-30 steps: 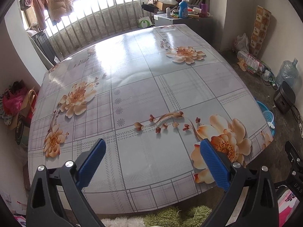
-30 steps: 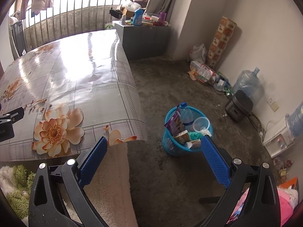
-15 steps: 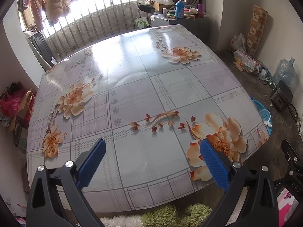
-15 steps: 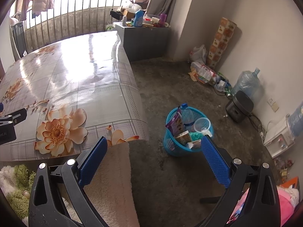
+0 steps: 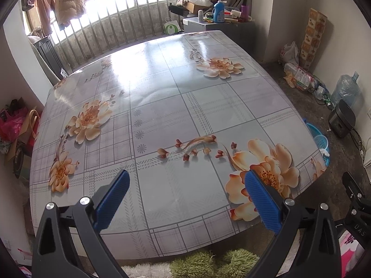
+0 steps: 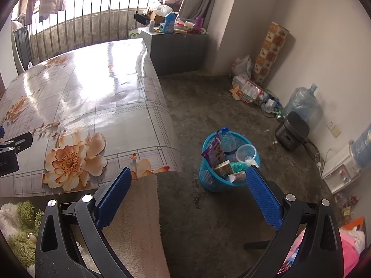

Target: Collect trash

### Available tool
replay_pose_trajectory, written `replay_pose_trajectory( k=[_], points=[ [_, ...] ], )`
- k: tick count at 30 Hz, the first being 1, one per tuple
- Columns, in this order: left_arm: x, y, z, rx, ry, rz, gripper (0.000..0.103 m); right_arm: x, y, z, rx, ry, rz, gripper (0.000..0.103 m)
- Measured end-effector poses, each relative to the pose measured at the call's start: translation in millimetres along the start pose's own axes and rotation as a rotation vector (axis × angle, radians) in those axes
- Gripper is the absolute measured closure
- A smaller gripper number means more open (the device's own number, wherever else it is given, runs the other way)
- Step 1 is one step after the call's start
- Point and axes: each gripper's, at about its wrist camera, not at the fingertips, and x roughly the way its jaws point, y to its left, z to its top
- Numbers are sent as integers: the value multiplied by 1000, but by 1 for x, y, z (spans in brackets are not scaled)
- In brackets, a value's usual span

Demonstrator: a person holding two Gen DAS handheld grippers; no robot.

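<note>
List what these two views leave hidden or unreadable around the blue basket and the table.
- Blue basket, left wrist view: mostly hidden behind the table edge; contents unseen.
- Basket bottom, right wrist view: covered by the purple packet, bottle and cartons.
- Carton print: too small to read.
- Floor under the table: hidden in both views.
- Near table edge: blocked by the open left gripper.

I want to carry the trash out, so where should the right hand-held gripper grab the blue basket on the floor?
Probably the blue basket's near rim, from above: it is a thin open edge facing up, with wrappers, a bottle and a cup filling the middle. The right hand-held gripper is open and empty.
</note>
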Motion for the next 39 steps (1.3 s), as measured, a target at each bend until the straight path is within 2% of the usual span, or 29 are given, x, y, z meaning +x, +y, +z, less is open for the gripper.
replay_pose_trajectory(
  k=[39],
  points=[
    [1,0,-3,2,8,0,6,-1,-1,0,3,-1,3,8]
  ],
)
